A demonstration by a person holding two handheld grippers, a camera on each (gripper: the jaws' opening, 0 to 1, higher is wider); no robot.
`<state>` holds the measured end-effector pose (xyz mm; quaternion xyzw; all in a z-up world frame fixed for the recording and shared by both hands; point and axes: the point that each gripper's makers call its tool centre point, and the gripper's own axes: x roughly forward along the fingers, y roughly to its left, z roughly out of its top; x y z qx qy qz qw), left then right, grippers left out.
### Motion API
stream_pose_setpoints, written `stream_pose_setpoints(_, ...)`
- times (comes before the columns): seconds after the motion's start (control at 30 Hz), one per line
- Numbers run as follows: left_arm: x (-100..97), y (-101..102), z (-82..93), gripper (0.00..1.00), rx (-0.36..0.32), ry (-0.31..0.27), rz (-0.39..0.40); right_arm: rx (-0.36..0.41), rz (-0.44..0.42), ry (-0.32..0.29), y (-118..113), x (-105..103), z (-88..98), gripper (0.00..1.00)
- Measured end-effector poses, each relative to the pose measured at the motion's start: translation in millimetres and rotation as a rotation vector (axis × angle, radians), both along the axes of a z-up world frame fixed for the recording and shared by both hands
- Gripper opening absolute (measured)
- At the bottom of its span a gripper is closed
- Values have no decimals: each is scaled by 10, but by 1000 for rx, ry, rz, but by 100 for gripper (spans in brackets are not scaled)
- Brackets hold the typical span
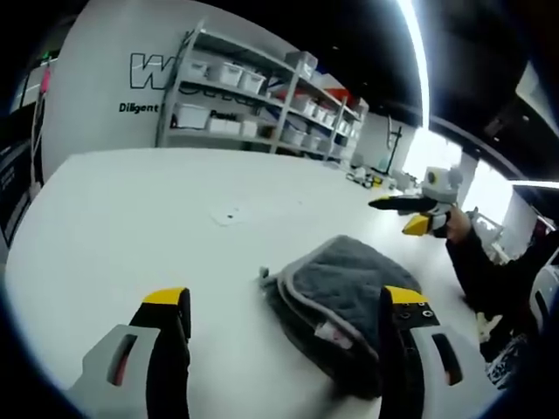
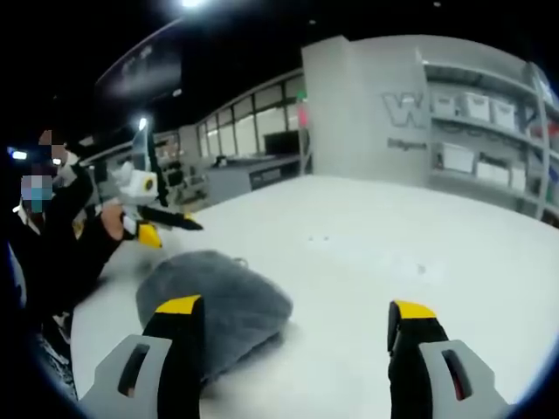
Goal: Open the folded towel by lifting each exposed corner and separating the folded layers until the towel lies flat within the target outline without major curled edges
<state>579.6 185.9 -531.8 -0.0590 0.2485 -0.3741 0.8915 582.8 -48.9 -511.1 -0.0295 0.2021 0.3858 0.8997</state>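
Yellow-tipped, my left gripper [image 1: 284,305] gapes wide at lower frame, as does my right gripper [image 2: 297,319]; between them, lower centre, lies the plush grey folded towel [image 1: 349,292], rumpled on the smooth white table [image 1: 131,218].

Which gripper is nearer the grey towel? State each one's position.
Left, narrowly, by my judgement. The left gripper is open, with the grey towel reaching between its jaws. The right gripper, also open, has the towel off beside its left jaw.
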Motion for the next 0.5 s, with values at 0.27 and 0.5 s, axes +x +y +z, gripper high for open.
stream_pose_setpoints(0.27, -7, -123, 26, 80, -99, 42, -52, -6, 12, 17, 59, 61, -45, 86)
stream_pose_setpoints(0.5, 3, -142, -154, 75, -136, 110, -71, 49, 27, 66, 118, 84, -84, 82)
